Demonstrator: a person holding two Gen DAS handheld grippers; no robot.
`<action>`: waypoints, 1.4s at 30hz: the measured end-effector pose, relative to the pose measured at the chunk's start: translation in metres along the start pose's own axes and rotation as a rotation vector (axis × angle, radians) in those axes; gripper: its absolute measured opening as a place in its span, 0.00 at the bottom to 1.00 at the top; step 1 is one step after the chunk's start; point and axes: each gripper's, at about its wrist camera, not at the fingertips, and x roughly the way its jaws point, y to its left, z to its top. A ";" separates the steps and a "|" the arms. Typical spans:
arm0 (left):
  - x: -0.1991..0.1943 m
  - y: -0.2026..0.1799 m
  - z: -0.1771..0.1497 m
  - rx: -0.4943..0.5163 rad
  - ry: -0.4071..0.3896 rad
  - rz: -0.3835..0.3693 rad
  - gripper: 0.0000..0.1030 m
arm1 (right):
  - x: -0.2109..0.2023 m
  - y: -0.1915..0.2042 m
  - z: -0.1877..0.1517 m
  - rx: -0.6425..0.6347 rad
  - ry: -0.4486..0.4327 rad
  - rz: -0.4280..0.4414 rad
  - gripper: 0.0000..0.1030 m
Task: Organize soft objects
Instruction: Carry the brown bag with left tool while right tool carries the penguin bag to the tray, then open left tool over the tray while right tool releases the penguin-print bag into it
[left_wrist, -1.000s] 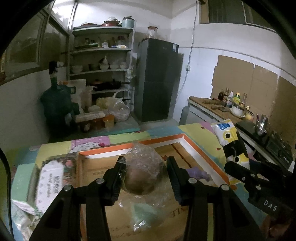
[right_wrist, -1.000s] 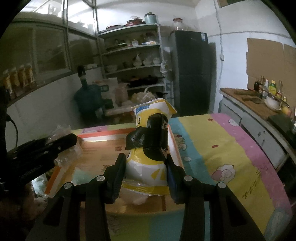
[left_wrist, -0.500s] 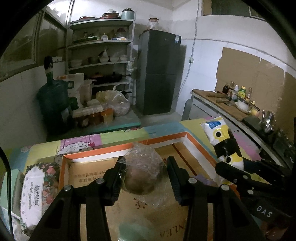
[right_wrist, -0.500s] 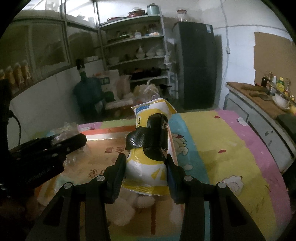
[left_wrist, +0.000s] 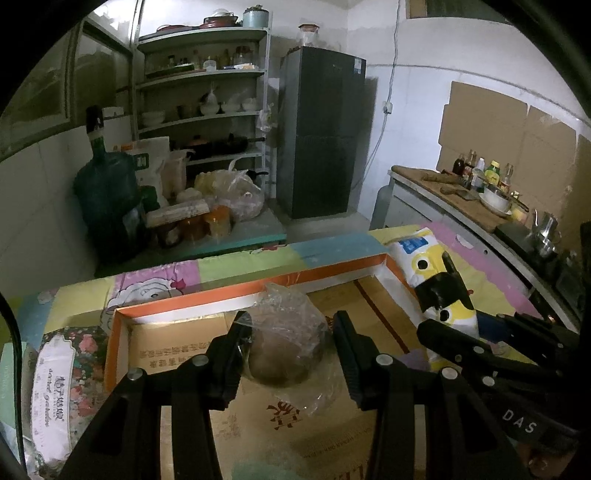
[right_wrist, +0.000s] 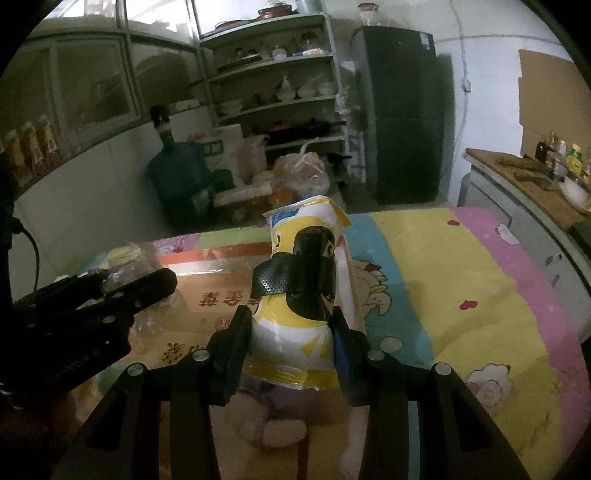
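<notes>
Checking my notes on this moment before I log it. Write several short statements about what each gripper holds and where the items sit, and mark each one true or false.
1. The left gripper is closed on a brown round item wrapped in clear plastic. True.
2. The right gripper is empty. False: it clamps a yellow and white packet.
3. The wrapped item is over the orange-rimmed cardboard box. True.
4. The packet is plain red. False: it is yellow and white with a black band.
5. A floral tissue pack lies inside the box. False: it lies outside, left of it.
</notes>
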 end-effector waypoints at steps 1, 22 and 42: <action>0.002 0.000 0.000 0.001 0.005 -0.001 0.45 | 0.001 0.000 0.001 0.000 0.001 0.001 0.42; 0.034 0.007 -0.009 -0.038 0.140 -0.024 0.46 | 0.033 -0.004 -0.003 0.005 0.101 0.028 0.43; 0.003 0.019 -0.002 -0.068 0.060 0.029 0.74 | 0.007 -0.010 -0.004 0.057 0.012 0.058 0.56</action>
